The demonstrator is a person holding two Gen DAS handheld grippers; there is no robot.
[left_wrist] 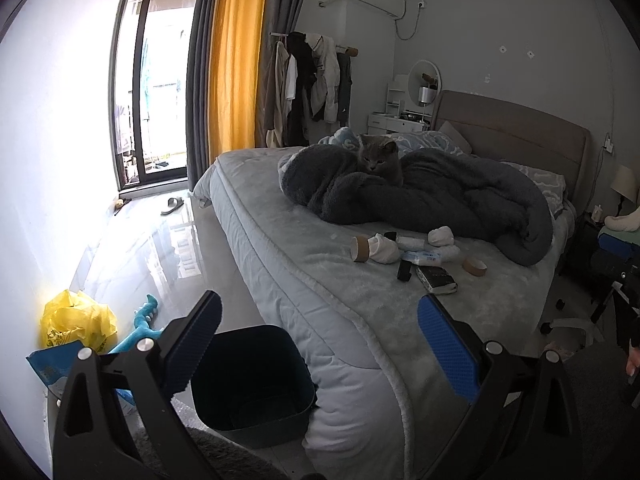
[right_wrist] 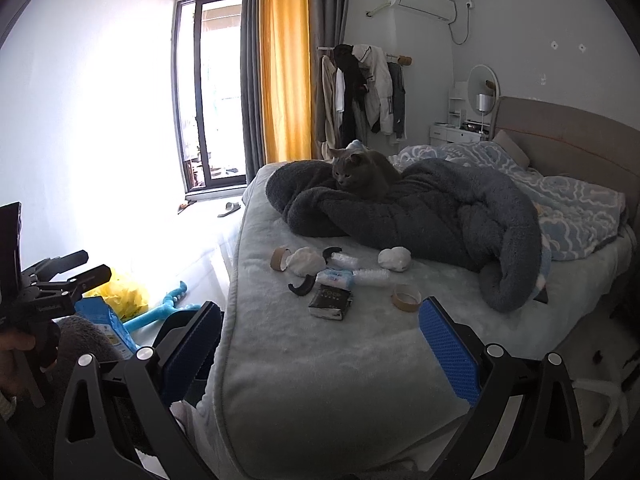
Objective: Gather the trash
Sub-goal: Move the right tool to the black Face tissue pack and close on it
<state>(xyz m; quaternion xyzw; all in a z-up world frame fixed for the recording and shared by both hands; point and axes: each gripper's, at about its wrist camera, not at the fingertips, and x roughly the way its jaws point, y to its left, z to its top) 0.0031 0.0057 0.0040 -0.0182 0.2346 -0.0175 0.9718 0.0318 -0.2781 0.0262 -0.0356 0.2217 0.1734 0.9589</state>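
Note:
Trash lies in a cluster on the pale bed (left_wrist: 320, 280) (right_wrist: 320, 360): a cardboard tape roll (left_wrist: 360, 249) (right_wrist: 279, 258), crumpled white tissue (left_wrist: 384, 250) (right_wrist: 306, 262), a second tissue ball (left_wrist: 441, 236) (right_wrist: 394, 259), a blue-white tissue packet (left_wrist: 422, 257) (right_wrist: 335, 279), a dark box (left_wrist: 436, 279) (right_wrist: 330, 302) and another tape roll (left_wrist: 474, 266) (right_wrist: 406, 297). A dark bin (left_wrist: 252, 380) stands on the floor beside the bed. My left gripper (left_wrist: 320, 344) is open and empty above the bin and bed edge. My right gripper (right_wrist: 320, 348) is open and empty over the bed's near end.
A grey cat (left_wrist: 380, 160) (right_wrist: 362, 174) sits on a dark blanket (left_wrist: 440, 200) (right_wrist: 420, 216) behind the trash. A yellow bag (left_wrist: 78, 320) (right_wrist: 120, 296), a blue toy (left_wrist: 142, 326) (right_wrist: 166, 308) and a blue packet (left_wrist: 52, 364) (right_wrist: 106, 326) lie on the floor at left.

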